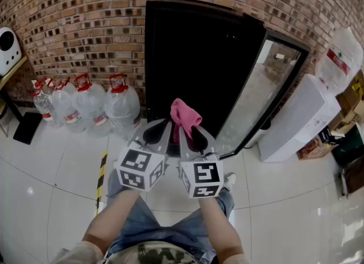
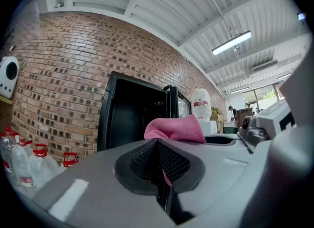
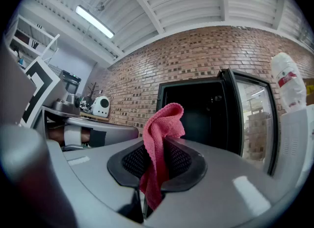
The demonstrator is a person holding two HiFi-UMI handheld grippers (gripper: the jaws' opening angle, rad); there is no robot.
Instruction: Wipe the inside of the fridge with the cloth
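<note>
The black fridge (image 1: 193, 58) stands open against the brick wall, its inside dark, with its glass door (image 1: 267, 92) swung out to the right. My right gripper (image 1: 190, 137) (image 3: 156, 165) is shut on a pink cloth (image 1: 185, 118) (image 3: 162, 138), which sticks up above the jaws and hangs down through them. My left gripper (image 1: 157, 133) (image 2: 158, 160) is close beside it on the left, jaws together, with only a thin pink sliver showing in their seam. In the left gripper view the cloth (image 2: 176, 128) shows just past the jaws. Both grippers are held in front of the fridge, outside it.
Several large water bottles (image 1: 96, 100) with red caps stand on the floor left of the fridge. A white water dispenser (image 1: 301, 115) and cardboard boxes (image 1: 347, 109) are at the right. A yellow-black tape strip (image 1: 102, 174) marks the white tiled floor.
</note>
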